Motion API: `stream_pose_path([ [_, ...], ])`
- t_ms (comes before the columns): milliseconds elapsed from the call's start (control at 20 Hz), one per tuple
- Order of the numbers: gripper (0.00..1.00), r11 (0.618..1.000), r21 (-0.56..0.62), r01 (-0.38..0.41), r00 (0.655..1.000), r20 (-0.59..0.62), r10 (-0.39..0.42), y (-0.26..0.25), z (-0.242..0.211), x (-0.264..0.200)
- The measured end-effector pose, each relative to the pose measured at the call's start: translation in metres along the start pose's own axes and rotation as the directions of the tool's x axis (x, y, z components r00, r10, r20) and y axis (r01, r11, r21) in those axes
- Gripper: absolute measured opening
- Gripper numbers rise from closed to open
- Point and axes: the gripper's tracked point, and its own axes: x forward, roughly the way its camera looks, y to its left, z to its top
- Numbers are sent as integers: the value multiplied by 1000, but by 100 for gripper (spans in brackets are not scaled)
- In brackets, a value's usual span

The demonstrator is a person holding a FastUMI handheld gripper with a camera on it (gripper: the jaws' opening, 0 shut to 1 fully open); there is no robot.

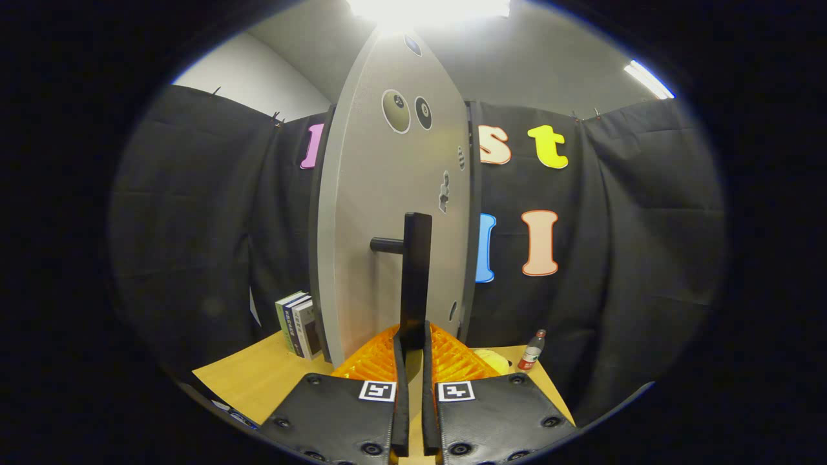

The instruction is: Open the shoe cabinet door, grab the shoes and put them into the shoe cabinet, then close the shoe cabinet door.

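Observation:
The grey shoe cabinet door [381, 213] stands tall right in front of me, swung so that I look along its face. A black vertical bar handle [415, 271] sticks out from it on a short stub. My gripper [413, 345] is shut on the lower end of that handle, with both fingers pressed against its sides. Just beyond the right finger, a pale yellow object [492, 359] lies on the table; I cannot tell whether it is a shoe. The cabinet's inside is hidden behind the door.
A wooden table [258, 378] carries the cabinet. Several upright books [298, 323] stand left of the door's foot. A small bottle with a red label [532, 351] stands to the right, near the black cloth wall.

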Motion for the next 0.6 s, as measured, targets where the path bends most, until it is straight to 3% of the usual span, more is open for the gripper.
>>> stream_pose_path([
  [250,9,982,-72,177,984,7,-177,-48,-2,-5],
  [500,4,978,10,210,978,7,-210,-51,-5,-10],
  [600,11,968,2,249,968,44,-249,-59,2,-14],
])
